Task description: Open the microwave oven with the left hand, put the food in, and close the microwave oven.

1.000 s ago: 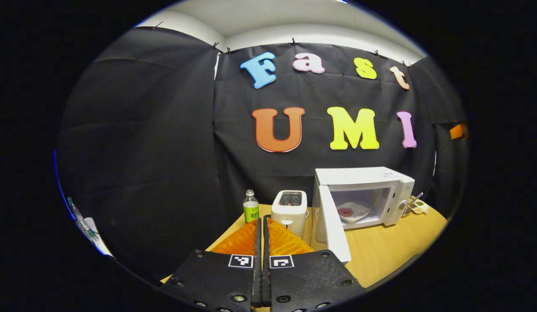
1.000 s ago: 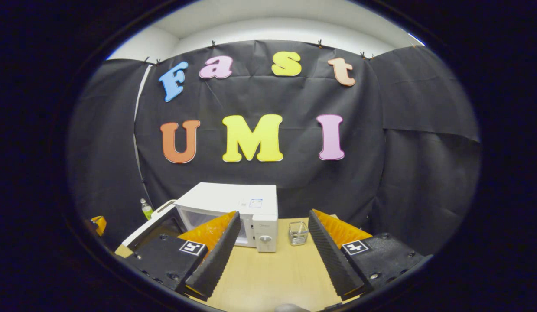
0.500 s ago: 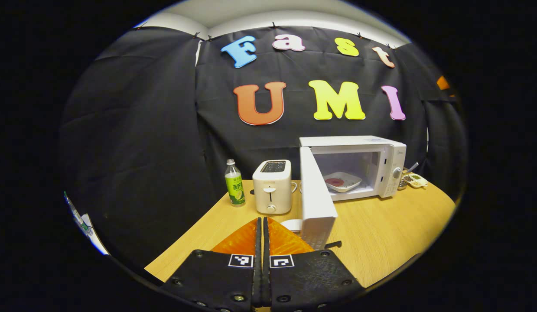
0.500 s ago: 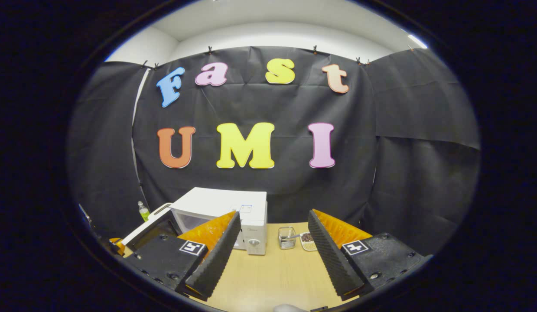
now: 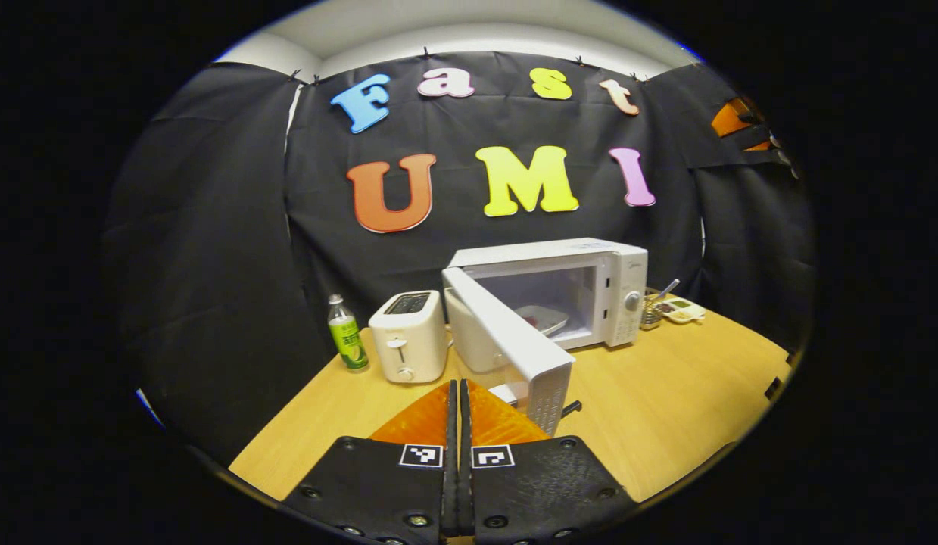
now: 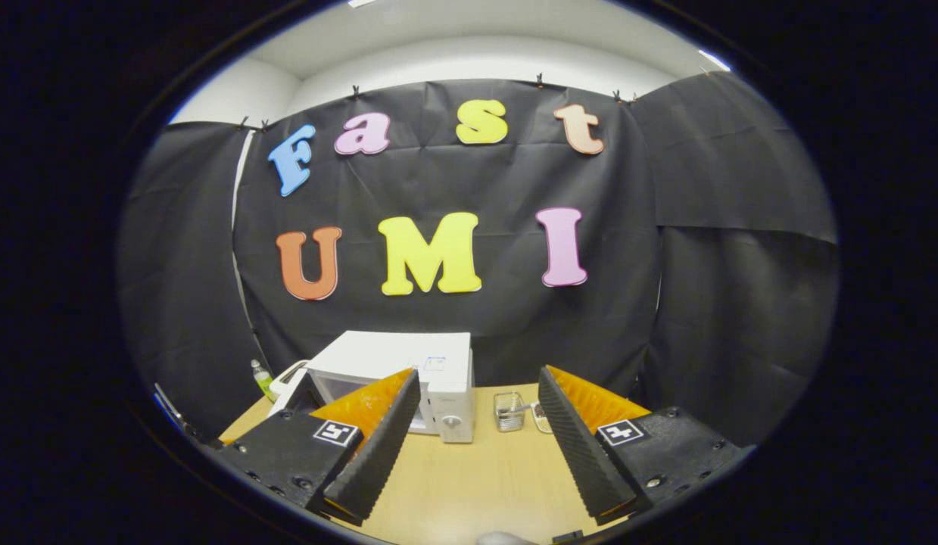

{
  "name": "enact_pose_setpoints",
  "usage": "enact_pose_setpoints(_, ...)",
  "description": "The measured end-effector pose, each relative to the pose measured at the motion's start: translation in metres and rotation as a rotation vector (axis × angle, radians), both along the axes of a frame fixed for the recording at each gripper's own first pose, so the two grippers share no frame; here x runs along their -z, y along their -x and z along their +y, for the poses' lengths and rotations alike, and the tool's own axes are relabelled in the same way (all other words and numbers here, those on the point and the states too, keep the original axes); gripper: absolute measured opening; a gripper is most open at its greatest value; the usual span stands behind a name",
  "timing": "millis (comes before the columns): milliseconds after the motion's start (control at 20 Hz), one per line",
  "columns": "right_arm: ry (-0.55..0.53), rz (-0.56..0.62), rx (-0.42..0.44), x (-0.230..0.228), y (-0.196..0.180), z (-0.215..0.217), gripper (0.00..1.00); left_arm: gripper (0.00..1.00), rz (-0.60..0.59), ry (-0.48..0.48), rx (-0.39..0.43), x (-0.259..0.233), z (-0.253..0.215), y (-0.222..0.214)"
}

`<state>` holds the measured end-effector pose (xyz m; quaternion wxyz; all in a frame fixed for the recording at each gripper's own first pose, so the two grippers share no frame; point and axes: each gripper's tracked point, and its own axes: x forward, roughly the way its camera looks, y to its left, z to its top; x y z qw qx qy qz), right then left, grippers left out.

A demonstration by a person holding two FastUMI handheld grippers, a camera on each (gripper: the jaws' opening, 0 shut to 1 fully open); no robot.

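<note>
On the table [image 5: 665,393], the microwave [image 5: 582,291] holds a plate [image 5: 543,318]; left gripper [image 5: 459,393] closed, right gripper [image 6: 476,424] spread

White microwave [image 5: 582,291], door [image 5: 514,344] half-open — plated food [image 5: 543,318] inside

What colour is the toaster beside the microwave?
Cream-white; the toaster shows best in the left gripper view.

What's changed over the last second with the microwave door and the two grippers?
The microwave door has swung partway toward closed. The left gripper, jaws together and empty, has shifted its aim so the table shows more fully. Unchanged: the plate of food sits inside the microwave; the right gripper hangs back, open.
</note>
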<state>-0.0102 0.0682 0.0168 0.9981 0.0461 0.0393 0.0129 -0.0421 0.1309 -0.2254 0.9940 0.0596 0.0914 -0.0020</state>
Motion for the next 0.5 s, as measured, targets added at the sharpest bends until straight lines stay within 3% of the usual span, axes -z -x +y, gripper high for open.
enact_pose_setpoints(150,0.004,-0.005,0.016,-0.002,0.001,-0.01,1.0,0.0,-0.008,-0.006,0.096,-0.002,-0.044,-0.009)
enact_pose_setpoints(500,-0.01,0.026,0.073,0.006,0.004,-0.054,1.0,0.0,-0.001,0.033,0.226,-0.001,-0.115,-0.03)
